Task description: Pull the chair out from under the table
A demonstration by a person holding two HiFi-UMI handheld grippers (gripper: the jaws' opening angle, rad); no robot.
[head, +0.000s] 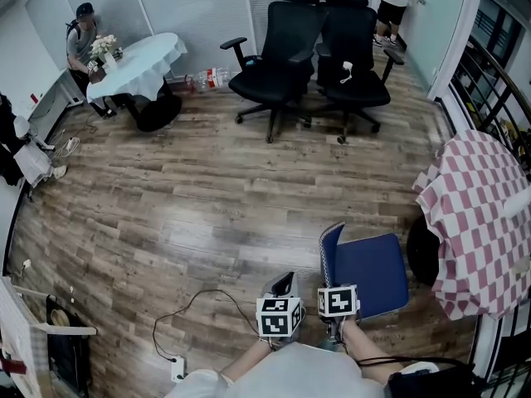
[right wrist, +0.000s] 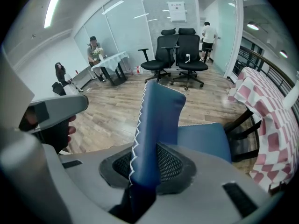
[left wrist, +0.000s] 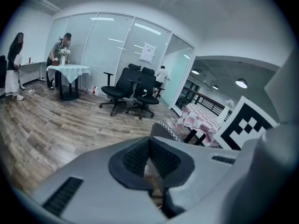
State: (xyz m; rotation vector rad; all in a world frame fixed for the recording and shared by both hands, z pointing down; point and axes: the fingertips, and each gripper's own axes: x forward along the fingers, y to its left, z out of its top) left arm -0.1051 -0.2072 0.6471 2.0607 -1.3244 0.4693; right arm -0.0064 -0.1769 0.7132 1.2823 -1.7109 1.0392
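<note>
The blue chair (head: pixel 369 269) stands on the wooden floor, its seat just left of the table with the pink-and-white checked cloth (head: pixel 481 214). Its backrest (right wrist: pixel 156 115) has a white zigzag edge and rises between the pads of my right gripper (right wrist: pixel 145 158), which is shut on it. In the head view the right gripper (head: pixel 330 283) sits at the backrest's top edge. My left gripper (head: pixel 286 281) hangs just left of the backrest, apart from it. Its pads meet at the tips in the left gripper view (left wrist: pixel 148 146), with nothing between them. The checked table (left wrist: pixel 202 118) shows behind the chair there.
Two black office chairs (head: pixel 278 65) (head: pixel 353 69) stand at the far wall. A round table with a white cloth (head: pixel 137 60) is at the far left with a person beside it. A cable (head: pixel 191 313) lies on the floor near me. A railing (head: pixel 498 98) runs along the right.
</note>
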